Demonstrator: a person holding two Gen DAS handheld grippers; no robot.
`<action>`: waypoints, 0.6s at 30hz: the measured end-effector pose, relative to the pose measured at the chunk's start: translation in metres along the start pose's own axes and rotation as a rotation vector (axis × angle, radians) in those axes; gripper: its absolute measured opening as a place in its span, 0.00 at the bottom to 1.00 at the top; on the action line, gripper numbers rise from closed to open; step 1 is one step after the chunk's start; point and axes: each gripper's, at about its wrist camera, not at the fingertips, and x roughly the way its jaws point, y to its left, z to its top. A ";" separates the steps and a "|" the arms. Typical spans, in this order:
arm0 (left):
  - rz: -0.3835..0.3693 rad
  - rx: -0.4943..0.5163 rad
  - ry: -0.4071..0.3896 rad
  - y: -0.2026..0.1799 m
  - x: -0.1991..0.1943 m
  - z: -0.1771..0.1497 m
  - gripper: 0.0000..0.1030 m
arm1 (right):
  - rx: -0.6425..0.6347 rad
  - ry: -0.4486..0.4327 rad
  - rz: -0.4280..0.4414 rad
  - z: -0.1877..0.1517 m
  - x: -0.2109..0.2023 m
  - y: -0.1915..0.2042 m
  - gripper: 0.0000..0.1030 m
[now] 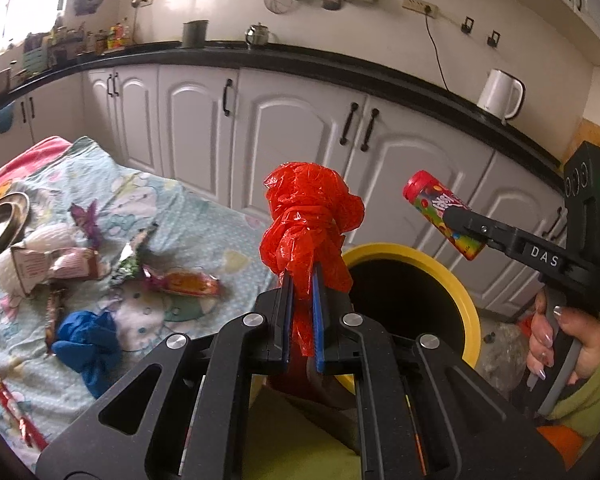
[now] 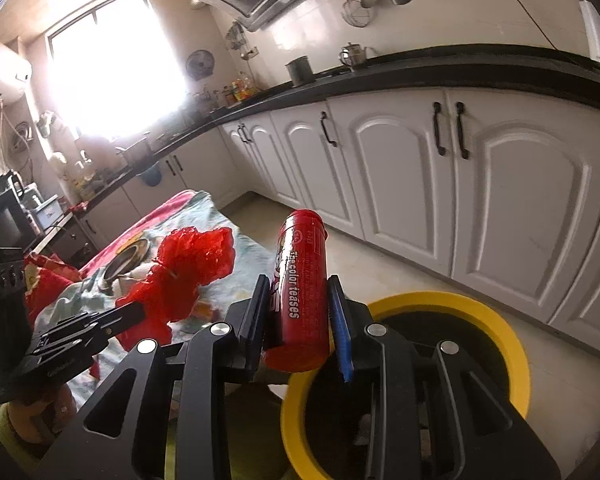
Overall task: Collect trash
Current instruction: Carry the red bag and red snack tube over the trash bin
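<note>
Red bag [image 1: 310,216] in left hand-held gripper [image 1: 300,276]: thin crinkled plastic, glossy. Tube [image 2: 302,288] in right hand-held gripper [image 2: 298,312]: smooth glossy printed plastic. Bin [image 2: 512,344] beneath both: smooth yellow plastic rim. Hand-held grippers: matt black plastic, shiny metal rivets.

We see a crumpled red plastic bag [image 1: 310,216] bunched and knotted, standing upright over the near rim of a yellow-rimmed bin [image 1: 456,292] with a dark inside. To its right a red candy tube [image 1: 440,212] with a red cap tilts cap-up above the bin's far side. On the cloth-covered table [image 1: 204,220] at left lie candy wrappers [image 1: 180,282], a crumpled blue glove [image 1: 90,344] and a white wad [image 1: 44,240].
</note>
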 end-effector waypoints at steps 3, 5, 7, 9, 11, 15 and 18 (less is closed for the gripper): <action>-0.008 0.018 0.020 -0.009 0.008 -0.003 0.04 | 0.008 0.004 -0.023 -0.005 -0.003 -0.010 0.27; -0.013 0.026 0.030 -0.014 0.012 -0.004 0.04 | 0.016 0.009 -0.034 -0.008 -0.003 -0.017 0.27; -0.018 0.033 0.041 -0.019 0.016 -0.006 0.04 | 0.026 0.014 -0.049 -0.012 -0.004 -0.025 0.27; -0.023 0.046 0.055 -0.025 0.022 -0.008 0.04 | 0.033 0.017 -0.059 -0.015 -0.006 -0.031 0.27; -0.028 0.058 0.069 -0.031 0.027 -0.011 0.04 | 0.040 0.024 -0.068 -0.019 -0.006 -0.037 0.27; -0.039 0.090 0.101 -0.045 0.037 -0.018 0.04 | 0.049 0.037 -0.085 -0.027 -0.008 -0.048 0.27; -0.049 0.114 0.128 -0.054 0.046 -0.024 0.04 | 0.056 0.049 -0.094 -0.031 -0.008 -0.054 0.27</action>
